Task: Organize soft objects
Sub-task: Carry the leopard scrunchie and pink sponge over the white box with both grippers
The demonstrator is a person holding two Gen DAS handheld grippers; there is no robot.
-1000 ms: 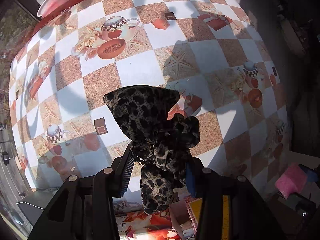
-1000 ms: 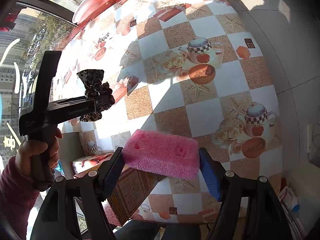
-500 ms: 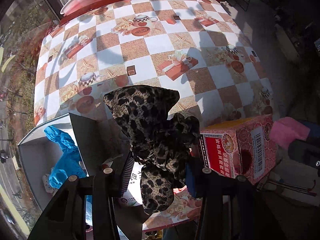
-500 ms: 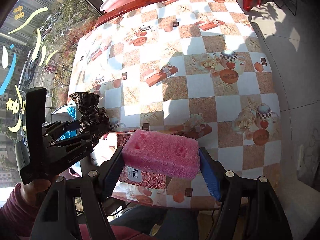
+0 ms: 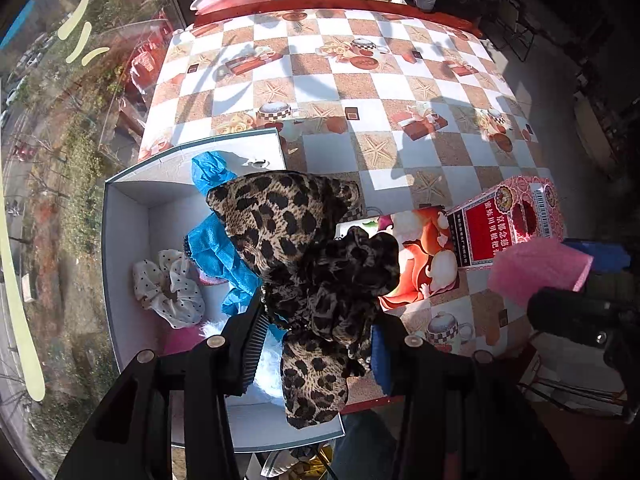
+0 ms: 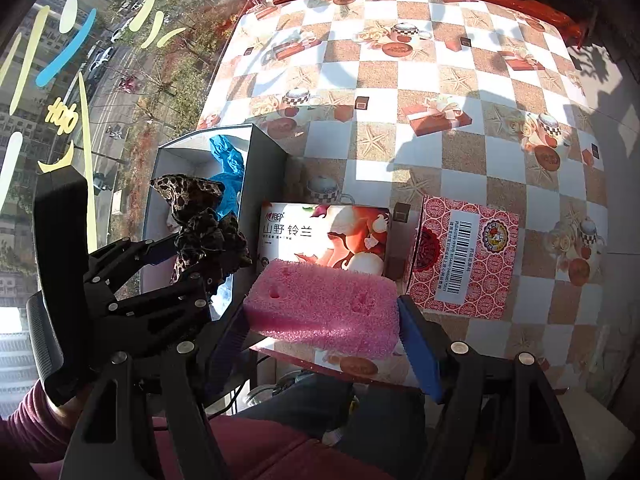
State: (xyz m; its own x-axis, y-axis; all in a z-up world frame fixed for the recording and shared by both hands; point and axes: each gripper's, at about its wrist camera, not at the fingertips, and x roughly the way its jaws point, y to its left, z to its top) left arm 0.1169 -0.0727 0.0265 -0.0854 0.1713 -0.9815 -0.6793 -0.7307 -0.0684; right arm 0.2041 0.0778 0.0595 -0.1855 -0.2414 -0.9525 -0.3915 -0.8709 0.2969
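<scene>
Two grippers are in view, each carrying one soft object. On the table [image 6: 460, 92] with its checkered cloth stand three boxes: one open white box [image 5: 124, 220], one tissue box [image 6: 324, 236] printed with white flowers, and one red patterned carton [image 6: 464, 260]. Inside the white box lie one crumpled blue cloth [image 5: 216, 248] and one white polka-dot scrunchie [image 5: 168, 288]; a bit of pink and something white beneath them cannot be identified.

The left gripper [image 5: 316, 344] is clenched on one leopard-print bow scrunchie [image 5: 304, 256], its jaws narrowed to the width of the bunched fabric, the bow fanning up toward 12 o'clock and a tail hanging toward 6 o'clock. In its own view the scrunchie hangs over the right wall of the white box, at about 9 o'clock from the tissue box.

The right gripper [image 6: 320, 320] is grasping one pink sponge [image 6: 324, 304] by its short ends, jaws spread wide to the block's full length. The sponge is held level above the table's near edge, with the tissue box just beyond it at 12 o'clock and the red carton at about 2 o'clock.

In the right wrist view the left gripper [image 6: 188, 258] sits at 9 o'clock, angled up toward the white box, with the person's hand [image 6: 60, 404] on its handle.
</scene>
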